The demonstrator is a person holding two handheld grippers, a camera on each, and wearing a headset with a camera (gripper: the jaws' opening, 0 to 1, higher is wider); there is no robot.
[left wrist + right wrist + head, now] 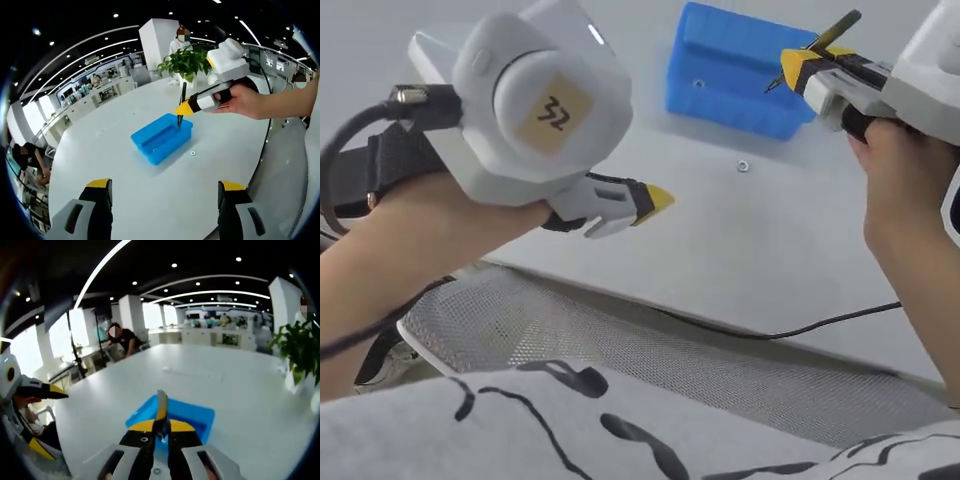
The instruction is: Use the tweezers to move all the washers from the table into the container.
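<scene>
One washer point(743, 166) lay on the white table point(740, 260), just below the lower edge of the blue container point(740, 70) in the upper centre of the head view. In the left gripper view a second washer point(154, 149) sat inside the container, near its lower left corner. The tweezers point(825, 35) were clamped between the pressed-together jaws of the right gripper point(798, 66) at the upper right of the head view. In the left gripper view their points hung over the container's right end; whether they touched it could not be determined. The tweezers were apart from the washer on the table. The left gripper point(165, 184) was held at the left of the head view, well apart from the container, with its jaws spread wide and nothing between them. A potted plant point(187, 62) stood beyond the container on the table, and a black cable point(790, 330) ran along the table's near edge.
</scene>
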